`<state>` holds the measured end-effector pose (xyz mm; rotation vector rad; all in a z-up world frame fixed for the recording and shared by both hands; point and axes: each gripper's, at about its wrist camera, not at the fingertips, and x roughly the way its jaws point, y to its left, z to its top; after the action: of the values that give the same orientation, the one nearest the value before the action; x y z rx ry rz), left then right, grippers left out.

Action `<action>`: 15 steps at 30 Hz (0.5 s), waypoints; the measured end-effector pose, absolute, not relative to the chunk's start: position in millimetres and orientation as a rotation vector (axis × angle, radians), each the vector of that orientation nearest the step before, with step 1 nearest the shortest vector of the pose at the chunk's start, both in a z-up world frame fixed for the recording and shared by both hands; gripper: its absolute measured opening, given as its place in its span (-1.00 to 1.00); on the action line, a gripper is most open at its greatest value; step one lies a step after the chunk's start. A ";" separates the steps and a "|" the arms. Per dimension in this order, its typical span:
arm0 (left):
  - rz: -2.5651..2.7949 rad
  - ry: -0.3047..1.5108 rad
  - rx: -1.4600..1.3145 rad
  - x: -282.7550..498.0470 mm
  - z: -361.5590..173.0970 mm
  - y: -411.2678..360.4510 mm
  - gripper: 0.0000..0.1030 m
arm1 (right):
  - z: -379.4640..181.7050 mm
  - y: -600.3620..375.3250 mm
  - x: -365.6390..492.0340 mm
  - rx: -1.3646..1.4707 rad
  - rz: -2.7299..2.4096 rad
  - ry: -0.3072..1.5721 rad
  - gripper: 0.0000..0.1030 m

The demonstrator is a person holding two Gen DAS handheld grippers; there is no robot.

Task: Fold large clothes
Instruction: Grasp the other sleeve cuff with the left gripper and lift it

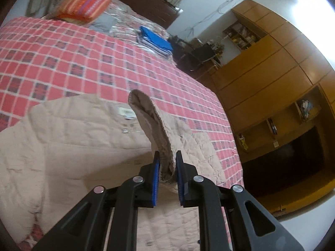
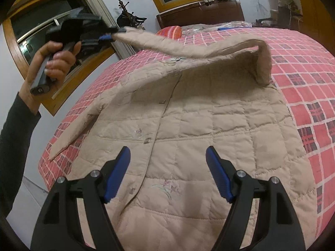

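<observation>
1. A beige quilted coat (image 2: pixel 188 125) lies front-up on a bed covered by a red checked bedspread (image 2: pixel 303 48).
2. The left hand-held gripper (image 1: pixel 167 165) pinches the cuff end of one sleeve (image 1: pixel 150 115) between its blue pads, lifting it above the coat's body.
3. In the right wrist view, that sleeve arches from the shoulder across to the left hand-held gripper, which a hand (image 2: pixel 54 62) in a dark sleeve grips.
4. The right hand-held gripper (image 2: pixel 167 167) hangs spread wide over the coat's lower front, holding nothing.
5. Folded blue cloth (image 1: pixel 155 39) and an orange striped pillow (image 1: pixel 83 4) sit at the bed's far end, near a wooden wardrobe (image 1: pixel 272 73).
</observation>
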<state>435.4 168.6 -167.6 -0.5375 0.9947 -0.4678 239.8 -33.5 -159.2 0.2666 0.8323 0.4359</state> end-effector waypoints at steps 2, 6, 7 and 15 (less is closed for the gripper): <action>-0.431 1.004 -0.538 434.9 -179.3 185.6 -0.72 | -158.9 -31.2 241.1 0.261 0.438 0.835 0.44; -0.357 1.027 -0.559 435.5 -209.1 224.0 -0.72 | -157.5 -29.3 244.2 0.258 0.446 0.835 0.44; -0.343 1.036 -0.571 436.3 -217.6 234.4 -0.72 | -157.0 -28.5 244.9 0.260 0.447 0.835 0.44; -0.240 1.125 -0.634 432.4 -282.9 277.1 -0.72 | -157.0 -26.3 250.1 0.268 0.453 0.840 0.45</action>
<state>432.4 277.1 -282.9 -0.6341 1.1255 -0.2398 250.1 -26.3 -157.0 0.2677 0.8401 0.4533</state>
